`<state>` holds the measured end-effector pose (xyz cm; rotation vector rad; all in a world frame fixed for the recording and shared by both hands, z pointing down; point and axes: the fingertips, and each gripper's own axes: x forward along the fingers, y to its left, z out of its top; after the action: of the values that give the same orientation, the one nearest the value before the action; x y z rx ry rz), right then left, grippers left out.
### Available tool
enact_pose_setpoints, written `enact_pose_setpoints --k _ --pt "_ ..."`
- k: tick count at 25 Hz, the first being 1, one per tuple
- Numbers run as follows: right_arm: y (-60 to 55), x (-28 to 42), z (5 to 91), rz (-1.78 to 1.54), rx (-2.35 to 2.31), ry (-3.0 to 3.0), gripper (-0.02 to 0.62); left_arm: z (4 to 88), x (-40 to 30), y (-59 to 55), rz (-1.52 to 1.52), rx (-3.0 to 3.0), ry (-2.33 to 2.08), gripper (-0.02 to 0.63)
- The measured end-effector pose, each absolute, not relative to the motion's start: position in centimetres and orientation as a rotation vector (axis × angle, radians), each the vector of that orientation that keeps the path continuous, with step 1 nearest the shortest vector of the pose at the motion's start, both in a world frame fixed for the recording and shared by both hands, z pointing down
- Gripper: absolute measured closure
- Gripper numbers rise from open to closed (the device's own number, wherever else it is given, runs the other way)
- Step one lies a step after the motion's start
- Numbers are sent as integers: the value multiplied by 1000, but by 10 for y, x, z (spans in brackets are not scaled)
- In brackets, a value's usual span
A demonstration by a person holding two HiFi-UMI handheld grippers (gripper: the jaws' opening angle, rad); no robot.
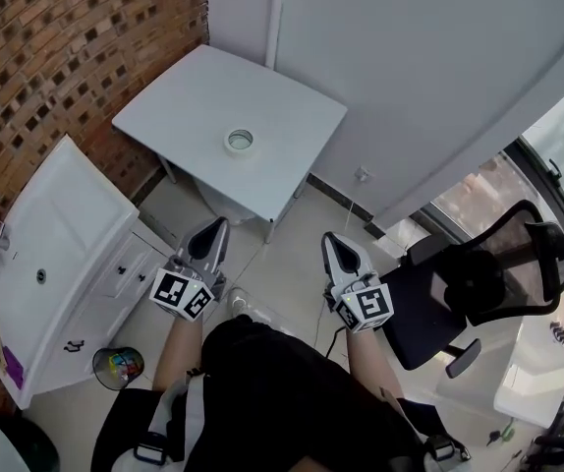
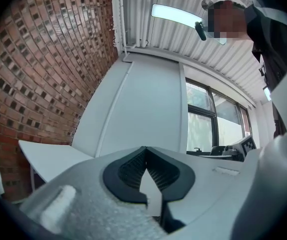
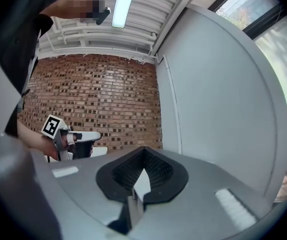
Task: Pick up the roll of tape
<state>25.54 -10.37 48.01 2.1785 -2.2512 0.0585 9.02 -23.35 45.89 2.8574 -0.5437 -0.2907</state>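
Observation:
The roll of tape (image 1: 240,141), a small white ring, lies flat near the front edge of a white square table (image 1: 194,96) ahead of me. Both grippers are held in the air short of the table, over the floor, pointing toward it. My left gripper (image 1: 219,225) is shut with nothing between its pads, and so is my right gripper (image 1: 332,239). In the left gripper view the left gripper (image 2: 144,149) has its jaws together, with a corner of the table (image 2: 48,159) beyond; the tape is hidden there. The right gripper (image 3: 143,149) likewise shows closed, empty jaws, with the left gripper (image 3: 78,136) beside it.
A brick wall (image 1: 56,57) runs along the left, with a white counter with a sink (image 1: 56,234) below it and a small bin (image 1: 118,366) on the floor. A black office chair (image 1: 479,283) stands at the right. A white partition wall (image 1: 429,77) rises behind the table.

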Motion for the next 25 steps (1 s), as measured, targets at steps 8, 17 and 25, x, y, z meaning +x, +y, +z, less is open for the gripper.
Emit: enact_pose_setpoints --k 8,17,25 --pt "-146 291 472 89 2258 -2196 589 463 146 -281 -263 2893 -441 604" --pt "-236 281 483 115 2118 -2254 590 477 128 -348 -266 2835 -540 604" --pt "-298 266 490 131 1989 -2361 589 493 112 -379 -238 2790 -633 604"
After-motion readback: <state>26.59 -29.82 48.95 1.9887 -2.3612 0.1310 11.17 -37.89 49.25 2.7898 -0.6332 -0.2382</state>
